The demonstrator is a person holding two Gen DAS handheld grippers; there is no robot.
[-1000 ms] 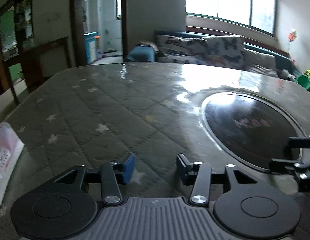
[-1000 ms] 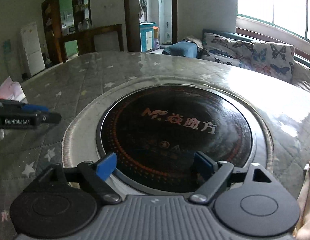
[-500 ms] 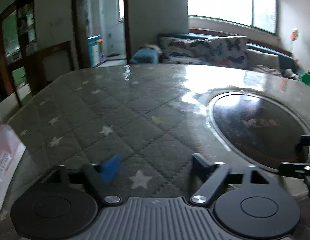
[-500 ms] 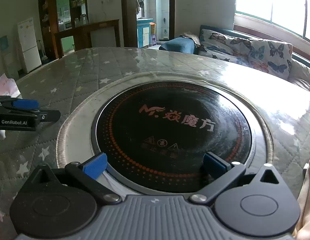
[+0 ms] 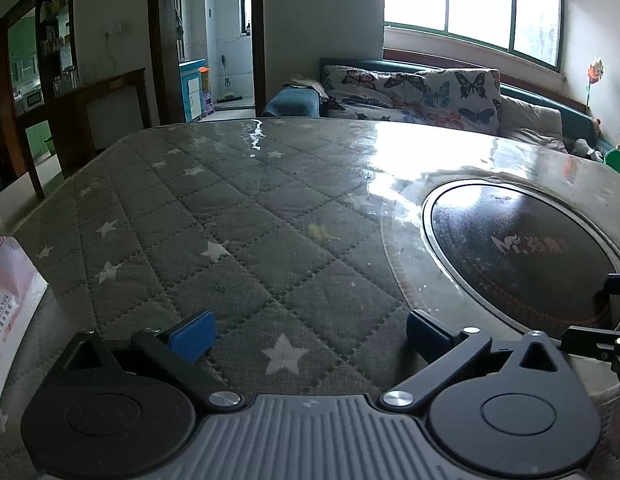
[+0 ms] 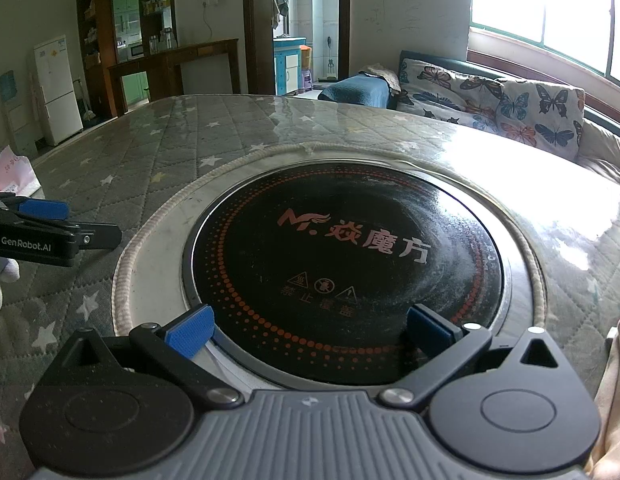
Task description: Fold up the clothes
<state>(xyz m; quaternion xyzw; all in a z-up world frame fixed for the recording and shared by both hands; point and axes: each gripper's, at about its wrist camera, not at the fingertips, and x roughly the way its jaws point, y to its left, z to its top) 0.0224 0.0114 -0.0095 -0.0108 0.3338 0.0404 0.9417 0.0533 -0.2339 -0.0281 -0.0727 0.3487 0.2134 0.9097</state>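
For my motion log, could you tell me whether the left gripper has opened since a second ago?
Yes. The left gripper has opened: its pads now stand wide apart around the white star.

Two grippers (image 5: pixel 310 336) (image 6: pixel 310 330), one cooktop (image 6: pixel 350 264), perhaps one bag (image 5: pixel 9 304).

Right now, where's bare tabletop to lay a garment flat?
Widest free patch: quilted star cover between the pink bag at the left edge and the round cooktop. The cooktop fills the right half. Cream cloth hangs at the right edge.
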